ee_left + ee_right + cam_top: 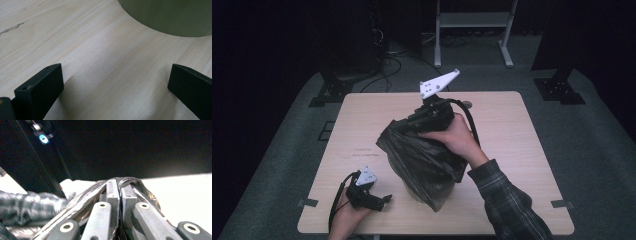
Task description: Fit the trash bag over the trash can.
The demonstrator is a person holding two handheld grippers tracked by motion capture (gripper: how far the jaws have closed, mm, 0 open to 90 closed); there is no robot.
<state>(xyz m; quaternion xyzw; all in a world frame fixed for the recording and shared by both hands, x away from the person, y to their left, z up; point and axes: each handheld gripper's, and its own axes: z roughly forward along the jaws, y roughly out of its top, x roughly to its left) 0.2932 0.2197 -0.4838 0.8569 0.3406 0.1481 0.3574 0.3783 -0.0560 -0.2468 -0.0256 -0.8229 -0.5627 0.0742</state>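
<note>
A: Where's your bag?

B: On the table (512, 130), the black bag (422, 160) is draped over a pale green bin (170, 17) at the middle, lifted at its far edge.

A: And your right gripper (432, 117)?

B: Its jaws are pressed together, pinching the bag's plastic.

A: Your left gripper (379, 200)?

B: It rests near the front edge, jaws spread wide over bare wood.

Crumpled black plastic bag (422, 160) draped over container
</note>
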